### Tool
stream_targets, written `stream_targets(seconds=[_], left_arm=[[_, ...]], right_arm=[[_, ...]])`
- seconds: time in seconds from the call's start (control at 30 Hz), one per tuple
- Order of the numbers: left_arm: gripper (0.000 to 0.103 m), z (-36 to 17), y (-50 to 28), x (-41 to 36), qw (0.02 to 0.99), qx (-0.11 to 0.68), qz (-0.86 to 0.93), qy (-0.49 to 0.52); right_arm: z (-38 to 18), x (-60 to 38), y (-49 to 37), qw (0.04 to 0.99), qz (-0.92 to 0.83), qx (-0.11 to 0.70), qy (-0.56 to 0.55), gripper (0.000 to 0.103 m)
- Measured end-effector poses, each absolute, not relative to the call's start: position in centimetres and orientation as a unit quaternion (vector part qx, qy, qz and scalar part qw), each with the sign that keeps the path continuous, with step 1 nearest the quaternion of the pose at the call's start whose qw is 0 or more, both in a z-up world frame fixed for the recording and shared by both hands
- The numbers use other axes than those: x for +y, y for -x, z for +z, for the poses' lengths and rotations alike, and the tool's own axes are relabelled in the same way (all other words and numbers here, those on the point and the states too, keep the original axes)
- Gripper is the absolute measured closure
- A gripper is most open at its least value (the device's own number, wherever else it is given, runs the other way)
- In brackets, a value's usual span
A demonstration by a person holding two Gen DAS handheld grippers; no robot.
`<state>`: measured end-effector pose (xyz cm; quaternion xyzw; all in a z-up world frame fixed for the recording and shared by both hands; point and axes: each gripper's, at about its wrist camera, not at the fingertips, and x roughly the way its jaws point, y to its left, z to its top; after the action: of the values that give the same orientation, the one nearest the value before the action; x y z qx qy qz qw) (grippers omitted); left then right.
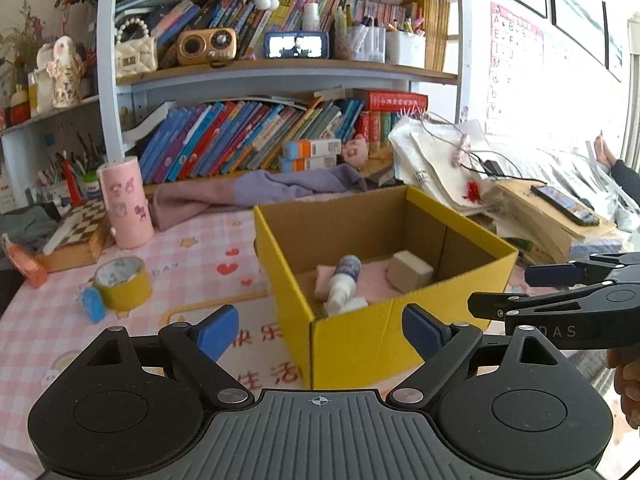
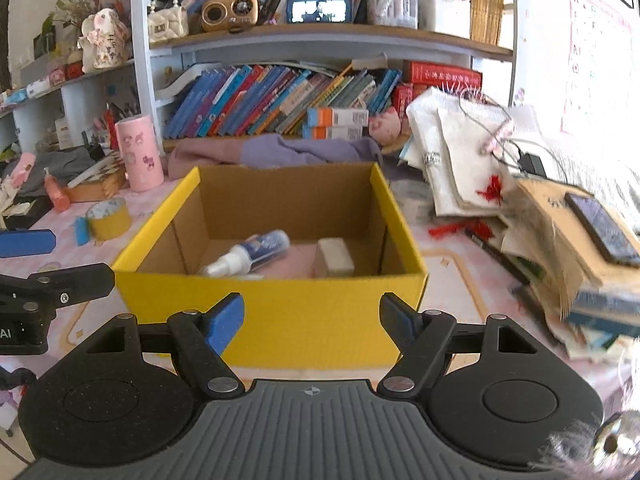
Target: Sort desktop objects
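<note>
A yellow cardboard box (image 1: pixel 360 340) (image 2: pixel 280 312) stands open on the pink checked tablecloth. Inside lie a white spray bottle (image 1: pixel 344 284) (image 2: pixel 248 254), a cream block (image 1: pixel 410 270) (image 2: pixel 334 258) and a pink pad (image 1: pixel 372 280). My left gripper (image 1: pixel 318 330) hovers open before the box's near corner, nothing between its blue pads. My right gripper (image 2: pixel 312 318) is open in front of the box's near wall, also empty; it shows at the right of the left wrist view (image 1: pixel 532 284). A yellow tape roll (image 1: pixel 122 282) (image 2: pixel 109 218) and a small blue eraser (image 1: pixel 93 304) (image 2: pixel 81 231) lie left of the box.
A pink cup (image 1: pixel 126 204) (image 2: pixel 140 154), a chequered box (image 1: pixel 76 236) and an orange tube (image 1: pixel 26 262) stand at the left. A purple cloth (image 1: pixel 260 190) lies behind the box. Papers, bags and a phone (image 2: pixel 604 228) pile at the right. Bookshelves (image 1: pixel 280 72) rise behind.
</note>
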<state>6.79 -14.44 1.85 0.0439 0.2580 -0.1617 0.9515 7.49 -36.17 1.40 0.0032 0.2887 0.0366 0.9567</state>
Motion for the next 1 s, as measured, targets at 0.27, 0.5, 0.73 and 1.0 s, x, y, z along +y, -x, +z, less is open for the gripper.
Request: stream_targets(seconds=[0.27, 0.5, 0.73, 1.0], left_arm=[[0.012, 0.9, -5.3, -11.5, 0.946, 0.286, -0.152, -0.034], [0.012, 0.3, -4.4, -9.7, 0.938, 0.308, -0.151, -0.050], [0.012, -0.1, -3.2, -8.2, 0.933, 0.313, -0.164, -0.075], [0.012, -0.5, -1.9, -5.7, 0.929, 0.323, -0.163, -0.081]], right_arm=[[0.6, -32.8, -5.3, 0.950, 0.025, 0.310, -0.026, 0.028], [-0.1, -30.1, -3.9, 0.943, 0.017, 0.330, -0.026, 0.028], [-0.5, -27.4, -2.6, 0.940, 0.024, 0.339, -0.018, 0.028], [-1.0, -24.4, -1.5, 0.937, 0.038, 0.348, -0.019, 0.028]])
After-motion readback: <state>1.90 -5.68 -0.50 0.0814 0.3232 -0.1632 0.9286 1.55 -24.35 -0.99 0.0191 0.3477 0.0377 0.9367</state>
